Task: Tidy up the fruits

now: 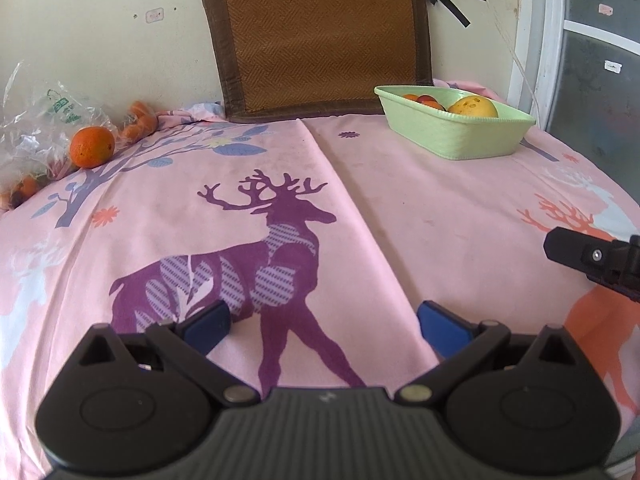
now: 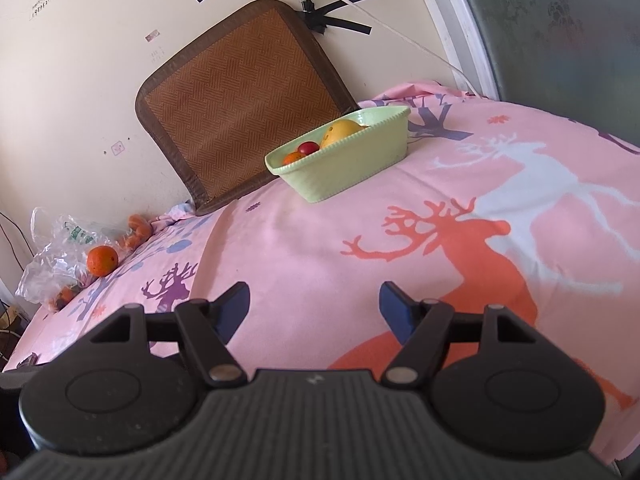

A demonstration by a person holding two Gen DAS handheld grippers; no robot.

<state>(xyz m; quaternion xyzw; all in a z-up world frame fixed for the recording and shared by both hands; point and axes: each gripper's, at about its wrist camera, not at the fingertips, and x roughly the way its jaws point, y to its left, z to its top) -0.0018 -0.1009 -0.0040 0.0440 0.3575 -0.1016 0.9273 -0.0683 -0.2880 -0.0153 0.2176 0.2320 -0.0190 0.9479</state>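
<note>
Pink deer cloth (image 1: 360, 184); orange (image 1: 92, 147) far left of both empty, spread jaws.

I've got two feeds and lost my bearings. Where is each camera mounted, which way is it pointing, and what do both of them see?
Left wrist: on the left gripper, low over the pink deer-print cloth, facing the woven mat on the wall; its blue fingers spread open, and the right gripper's tip pokes in at the right edge.
Right wrist: on the right gripper, tilted, facing the same wall; only its own open fingers show.
Shared: green basket holding fruit, loose orange beside the plastic bag, mat, cloth.
</note>
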